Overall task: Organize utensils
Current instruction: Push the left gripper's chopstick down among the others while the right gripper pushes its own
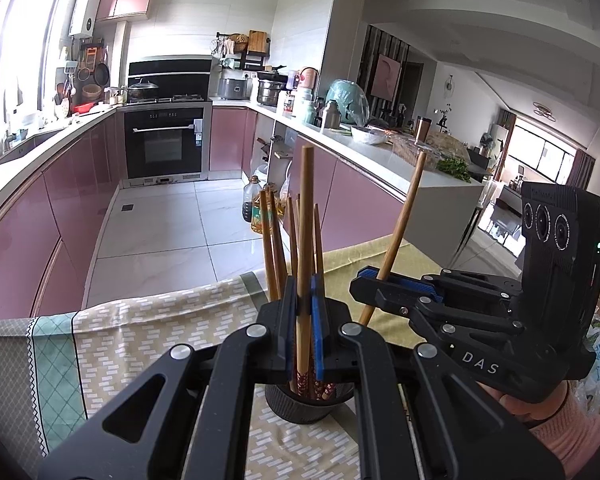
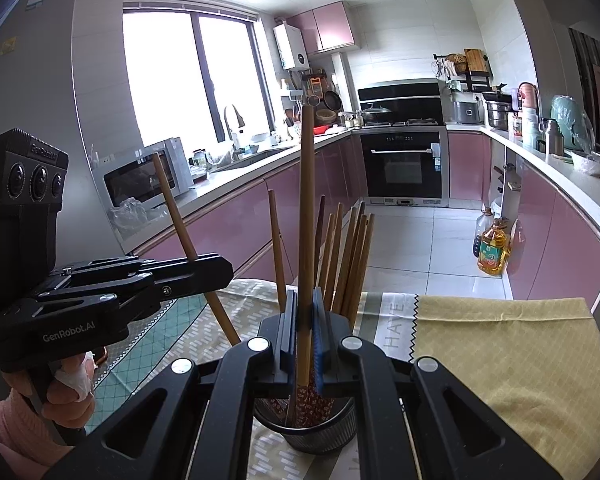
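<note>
Left gripper [image 1: 305, 308]: jaws are clamping one bamboo chopstick [image 1: 306, 216], upright, its patterned end dipping into the mesh holder [image 1: 300, 408] at 6 o'clock.
Right gripper [image 2: 305, 312]: likewise pinching a second chopstick [image 2: 306, 200] over that holder.
Risk: the two sticks are crowding one opening; colliding could be tipping the holder.
Farther: other chopsticks [image 2: 352, 256] are fanning out toward 12 o'clock.
</note>
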A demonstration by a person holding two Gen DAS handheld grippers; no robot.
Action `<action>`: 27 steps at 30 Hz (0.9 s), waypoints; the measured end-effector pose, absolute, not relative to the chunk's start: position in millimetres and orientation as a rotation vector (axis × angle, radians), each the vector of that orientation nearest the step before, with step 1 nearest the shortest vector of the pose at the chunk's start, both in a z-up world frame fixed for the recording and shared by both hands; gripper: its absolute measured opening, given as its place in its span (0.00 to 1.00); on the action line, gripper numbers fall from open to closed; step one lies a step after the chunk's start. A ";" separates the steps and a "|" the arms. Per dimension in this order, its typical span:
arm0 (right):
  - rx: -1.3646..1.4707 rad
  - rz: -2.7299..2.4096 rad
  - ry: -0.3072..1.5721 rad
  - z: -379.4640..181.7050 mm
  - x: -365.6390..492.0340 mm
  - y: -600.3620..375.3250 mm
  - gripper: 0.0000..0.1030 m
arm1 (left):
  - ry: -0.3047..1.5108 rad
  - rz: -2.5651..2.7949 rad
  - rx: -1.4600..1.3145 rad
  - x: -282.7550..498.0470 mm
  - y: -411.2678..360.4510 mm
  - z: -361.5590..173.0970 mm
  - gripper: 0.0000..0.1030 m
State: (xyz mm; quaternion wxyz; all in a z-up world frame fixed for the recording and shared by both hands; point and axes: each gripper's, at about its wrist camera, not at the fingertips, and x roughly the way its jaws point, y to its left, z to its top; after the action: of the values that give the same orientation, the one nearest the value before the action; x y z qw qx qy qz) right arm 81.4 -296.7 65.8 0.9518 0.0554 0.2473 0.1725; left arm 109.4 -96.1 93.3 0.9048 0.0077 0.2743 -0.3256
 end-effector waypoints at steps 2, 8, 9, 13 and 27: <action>0.117 0.351 0.506 64.5 82.1 -296.9 0.06 | 0.570 -0.672 0.018 110.8 -96.3 92.2 0.07; 0.121 0.350 0.512 60.4 82.7 -296.7 0.06 | 0.576 -0.669 0.027 112.2 -98.5 90.0 0.07; 0.121 0.349 0.514 58.8 83.4 -296.2 0.06 | 0.578 -0.669 0.028 111.8 -98.8 89.2 0.07; 0.125 0.352 0.524 54.9 85.7 -295.7 0.06 | 0.585 -0.669 0.036 112.9 -99.6 85.9 0.07; 0.130 0.357 0.548 44.7 91.5 -292.5 0.06 | 0.632 -0.658 0.072 126.0 -108.6 73.7 0.07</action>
State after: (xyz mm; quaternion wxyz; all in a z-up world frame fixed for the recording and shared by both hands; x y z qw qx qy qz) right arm 91.5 -292.5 44.7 0.9449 0.0637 0.2691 0.1754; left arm 126.0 -108.6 73.7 0.8970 0.0350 0.3053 -0.3178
